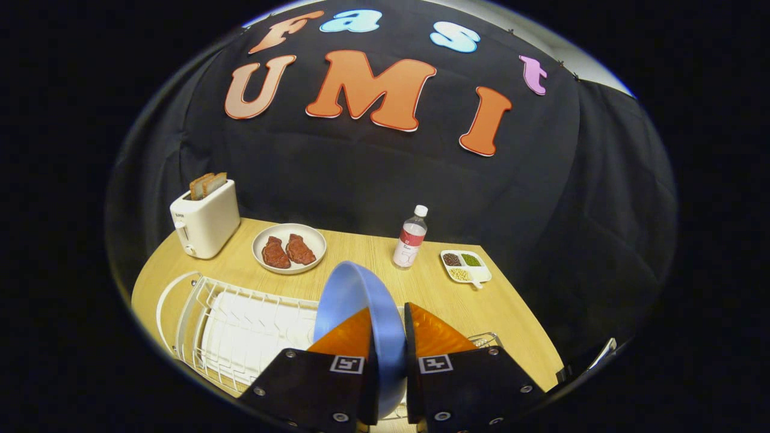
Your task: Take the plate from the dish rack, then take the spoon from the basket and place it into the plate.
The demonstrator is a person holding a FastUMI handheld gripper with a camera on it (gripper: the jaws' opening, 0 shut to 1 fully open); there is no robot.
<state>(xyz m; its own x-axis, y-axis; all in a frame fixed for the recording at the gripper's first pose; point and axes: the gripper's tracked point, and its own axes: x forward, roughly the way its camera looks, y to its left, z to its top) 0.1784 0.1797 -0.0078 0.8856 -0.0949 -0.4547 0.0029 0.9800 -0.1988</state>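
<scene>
1. Right now the hand-held gripper (388,337) is clamped on a round light-blue plate (352,294), one finger pressing each face of it.
2. Held on edge, the light-blue plate stands nearly upright between the fingers, its upper rim rising ahead of the fingertips and its lower part hidden between the gripper's bodies.
3. Just beside and below the plate lies a white wire dish rack (240,328) on its white drip tray, resting on the light wooden desk (481,313); whether the plate touches the rack cannot be told.
4. Beyond the rack, a white round dish (289,248) carries two reddish-brown pieces of meat (287,251) side by side.
5. Near that dish, towards the desk's far corner, stands a white toaster (204,222) with slices of brown bread (208,184) sticking up from its slots.
6. On the other side of the dish, a clear plastic bottle with a white cap and a red label (411,239) stands upright.
7. Near the bottle sits a small white sectioned tray (465,266) holding dark, green and pale grains in separate compartments.
</scene>
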